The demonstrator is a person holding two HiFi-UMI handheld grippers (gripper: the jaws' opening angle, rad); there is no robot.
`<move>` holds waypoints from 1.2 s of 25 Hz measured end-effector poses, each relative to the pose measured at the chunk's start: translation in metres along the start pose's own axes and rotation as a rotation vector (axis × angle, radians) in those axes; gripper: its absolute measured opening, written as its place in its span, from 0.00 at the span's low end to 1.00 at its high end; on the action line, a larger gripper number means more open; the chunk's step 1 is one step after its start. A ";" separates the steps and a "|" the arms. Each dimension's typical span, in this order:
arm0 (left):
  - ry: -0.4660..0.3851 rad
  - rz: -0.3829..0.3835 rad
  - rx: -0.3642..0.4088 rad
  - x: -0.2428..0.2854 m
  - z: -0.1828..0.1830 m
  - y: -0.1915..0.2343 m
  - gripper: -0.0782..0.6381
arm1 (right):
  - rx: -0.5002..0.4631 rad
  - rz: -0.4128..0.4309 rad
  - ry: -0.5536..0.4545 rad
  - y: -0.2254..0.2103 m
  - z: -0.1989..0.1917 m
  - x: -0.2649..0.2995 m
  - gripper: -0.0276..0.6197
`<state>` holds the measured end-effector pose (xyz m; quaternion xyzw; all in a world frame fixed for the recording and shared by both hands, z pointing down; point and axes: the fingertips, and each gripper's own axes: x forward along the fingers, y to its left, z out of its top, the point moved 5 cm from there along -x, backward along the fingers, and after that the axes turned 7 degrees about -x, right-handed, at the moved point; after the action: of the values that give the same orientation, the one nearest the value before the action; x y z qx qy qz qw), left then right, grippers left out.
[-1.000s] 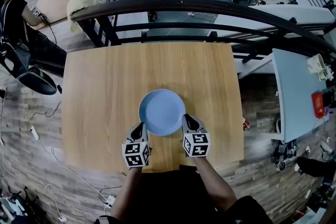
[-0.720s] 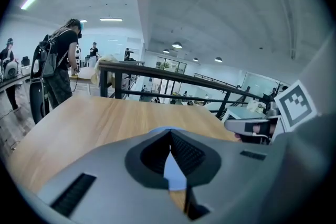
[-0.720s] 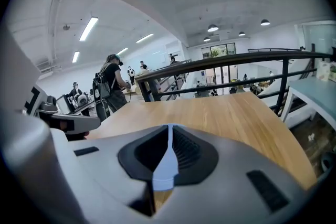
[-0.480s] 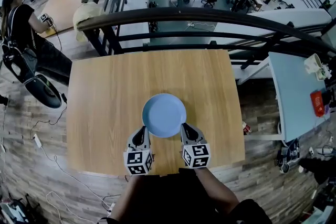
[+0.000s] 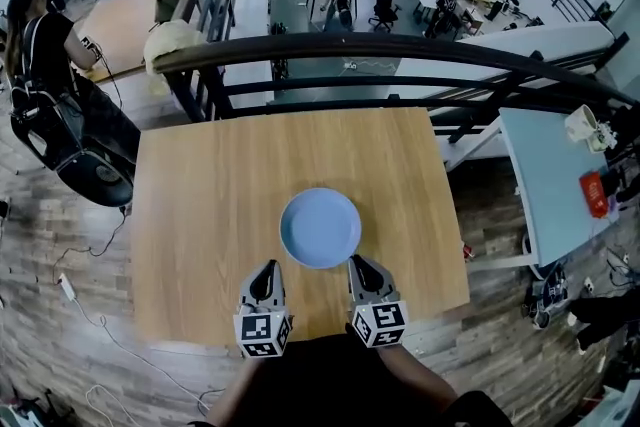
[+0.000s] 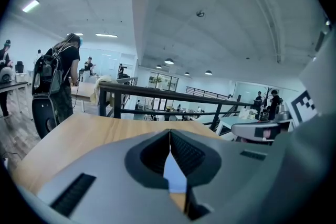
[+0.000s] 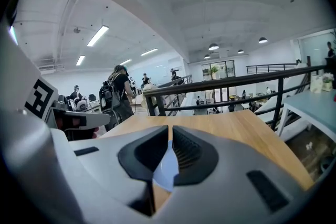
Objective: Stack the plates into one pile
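Note:
A light blue plate [image 5: 320,227] lies on the wooden table [image 5: 200,195], a little nearer the front edge than the middle; whether more plates lie under it I cannot tell. My left gripper [image 5: 266,268] is just below and left of the plate, apart from it, shut and holding nothing. The right gripper [image 5: 358,262] sits just below and right of the plate, also shut and holding nothing. In the left gripper view the plate [image 6: 175,178] shows as a blue sliver behind the closed jaws. The right gripper view shows the plate [image 7: 165,170] the same way.
A black railing [image 5: 400,55] runs along the table's far edge, with a drop to a lower floor beyond. A person with a backpack [image 5: 50,65] stands at the far left. A pale side table [image 5: 555,175] with small items stands to the right. Cables lie on the floor at left.
Both grippers have drawn back from the plate's lower sides toward the table's front edge. The plate stays where it was on the table.

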<state>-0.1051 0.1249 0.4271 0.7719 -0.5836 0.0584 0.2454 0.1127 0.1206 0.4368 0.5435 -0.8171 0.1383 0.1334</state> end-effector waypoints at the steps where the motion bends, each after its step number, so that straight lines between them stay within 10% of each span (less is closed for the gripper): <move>1: -0.002 -0.003 0.002 -0.005 0.000 0.003 0.14 | -0.004 -0.006 -0.006 0.005 0.001 -0.002 0.11; 30: -0.034 -0.069 0.022 -0.012 0.009 0.000 0.14 | -0.015 -0.005 -0.057 0.019 0.013 -0.005 0.09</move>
<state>-0.1104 0.1310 0.4146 0.7950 -0.5601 0.0435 0.2287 0.0957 0.1271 0.4217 0.5483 -0.8202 0.1162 0.1146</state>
